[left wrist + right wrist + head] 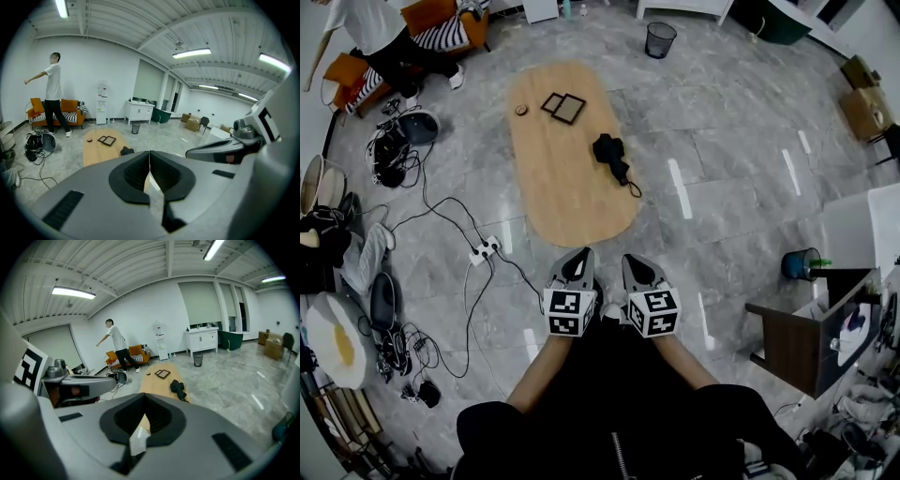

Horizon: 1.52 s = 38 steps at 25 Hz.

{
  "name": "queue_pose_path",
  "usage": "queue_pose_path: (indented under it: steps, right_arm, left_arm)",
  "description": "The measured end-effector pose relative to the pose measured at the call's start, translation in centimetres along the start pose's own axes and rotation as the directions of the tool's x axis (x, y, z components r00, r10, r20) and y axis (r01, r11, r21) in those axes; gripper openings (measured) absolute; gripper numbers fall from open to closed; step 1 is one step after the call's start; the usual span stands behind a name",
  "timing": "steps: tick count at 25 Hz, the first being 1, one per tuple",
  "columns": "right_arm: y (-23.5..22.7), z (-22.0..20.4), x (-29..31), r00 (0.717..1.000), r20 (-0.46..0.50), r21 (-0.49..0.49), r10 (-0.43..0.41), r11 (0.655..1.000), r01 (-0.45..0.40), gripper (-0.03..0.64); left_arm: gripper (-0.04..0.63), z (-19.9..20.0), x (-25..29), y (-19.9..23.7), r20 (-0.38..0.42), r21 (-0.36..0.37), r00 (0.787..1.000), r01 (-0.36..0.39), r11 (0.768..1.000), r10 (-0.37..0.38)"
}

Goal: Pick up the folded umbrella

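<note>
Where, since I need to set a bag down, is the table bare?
The near end of the table, this side of the folded umbrella, is bare, as is the left strip beside it. The far end holds frames and a small disc.

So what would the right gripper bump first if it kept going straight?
Probably the near end of the wooden table; the right gripper points forward and down at it. It might meet the floor just short, depth is unclear. The folded umbrella lies further right.
</note>
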State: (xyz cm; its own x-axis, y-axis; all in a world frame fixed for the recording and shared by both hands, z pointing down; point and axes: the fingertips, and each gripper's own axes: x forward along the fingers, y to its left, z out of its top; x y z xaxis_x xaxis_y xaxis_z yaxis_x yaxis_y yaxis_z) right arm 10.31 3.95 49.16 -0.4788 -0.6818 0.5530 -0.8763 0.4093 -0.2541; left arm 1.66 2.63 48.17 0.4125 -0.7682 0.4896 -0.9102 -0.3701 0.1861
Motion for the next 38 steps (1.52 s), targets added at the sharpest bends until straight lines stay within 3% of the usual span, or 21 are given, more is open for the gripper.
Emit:
queue_pose_path:
  steps: [12, 22, 38]
  right_arm:
    - [0.3, 4.8, 7.2, 0.999, -0.022, 0.001, -0.027, 1.0, 0.027, 0.011]
    - [1.1, 6.4, 10.9, 0.998, -0.035, -0.002, -0.047, 0.999, 0.047, 0.011]
    - [-2.2, 7.5, 14.4, 0.997, -0.051, 0.02, -0.05, 0.999, 0.051, 0.011]
  left_arm:
    - [0.015, 4.0, 4.7, 6.4, -0.004, -0.014, 0.999, 0.038, 0.999, -0.038]
    - [0.015, 4.5, 6.7, 10.1, -0.022, -0.032, 0.998, 0.062, 0.998, -0.063]
    - [0.015, 5.0, 11.1, 11.5, -0.06, -0.056, 0.996, 0.057, 0.997, -0.06]
